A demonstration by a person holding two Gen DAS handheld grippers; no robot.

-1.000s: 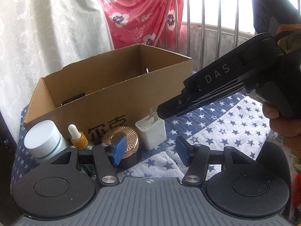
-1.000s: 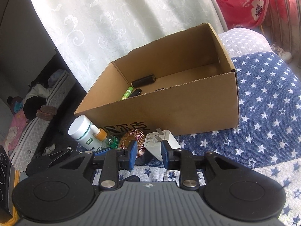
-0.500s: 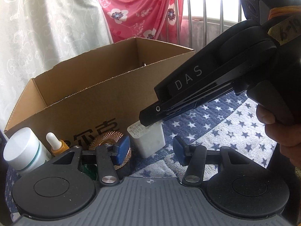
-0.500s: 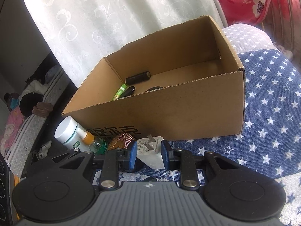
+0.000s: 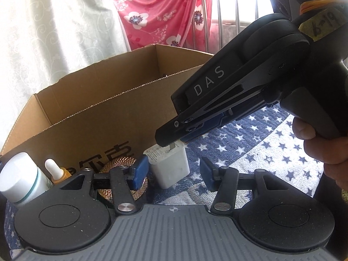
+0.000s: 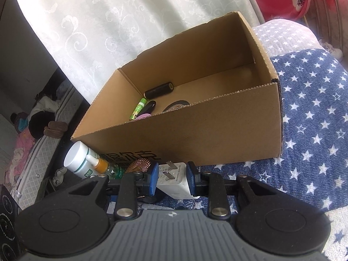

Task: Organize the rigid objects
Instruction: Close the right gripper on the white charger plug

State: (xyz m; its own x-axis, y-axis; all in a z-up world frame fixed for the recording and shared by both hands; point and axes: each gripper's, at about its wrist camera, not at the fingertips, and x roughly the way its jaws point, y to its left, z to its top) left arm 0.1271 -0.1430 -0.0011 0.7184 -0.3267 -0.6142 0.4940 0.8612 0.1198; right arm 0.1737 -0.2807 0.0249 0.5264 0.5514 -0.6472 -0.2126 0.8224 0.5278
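Standing on the star-printed blue cloth [image 6: 308,113], just before the front wall of the cardboard box [image 6: 217,134], a white charger [image 6: 176,180] with metal prongs is shown between the blue fingers of the right gripper [image 6: 171,179]; the fingers are set close at its two sides, though firm pinching cannot be told. The left gripper [image 5: 173,173] is seen with fingers spread and nothing between them, the charger just beyond its gap. Little room is left to the charger's left, where a ribbed copper lid [image 5: 121,165], an orange dropper bottle [image 5: 57,171] and a white jar [image 5: 19,180] are crowded; open cloth lies to its right. Inside the corrugated box, a black cylinder [image 6: 158,90] and a green tube [image 6: 138,108] are visible. A pale patterned curtain [image 6: 108,21] hangs behind.
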